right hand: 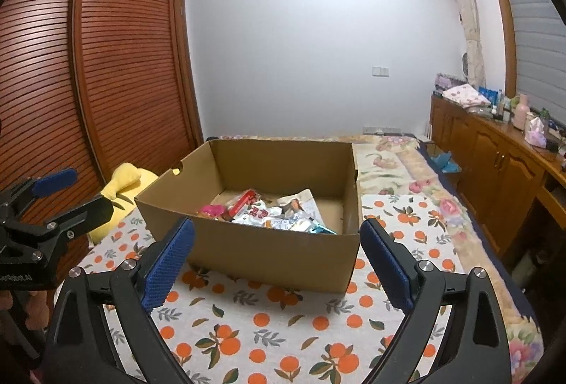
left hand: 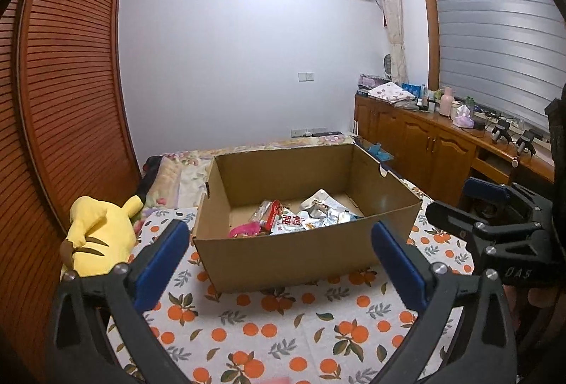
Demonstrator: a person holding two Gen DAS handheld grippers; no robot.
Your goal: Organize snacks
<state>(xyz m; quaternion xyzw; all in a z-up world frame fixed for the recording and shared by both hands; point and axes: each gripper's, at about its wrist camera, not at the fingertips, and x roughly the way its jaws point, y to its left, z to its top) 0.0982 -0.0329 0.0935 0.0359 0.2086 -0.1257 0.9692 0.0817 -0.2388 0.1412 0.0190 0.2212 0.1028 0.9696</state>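
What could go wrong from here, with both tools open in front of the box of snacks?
1. The snack packets lie overlapped in a loose pile in the cardboard box; a grab may lift several or slip off the shiny wrappers.
2. The left tool and right tool are side by side, so reaching in together could knock them together.
3. The box sits on soft bedding and may shift if bumped.

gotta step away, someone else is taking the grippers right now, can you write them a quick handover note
Left gripper: open, empty, aimed at the box.
Right gripper: open, empty, also facing the box.
Snacks: a loose pile of packets in the cardboard box on the orange-print cloth.
Done: no snacks show outside the box.
Left: possibly tidying the pile; check out-of-view spots.
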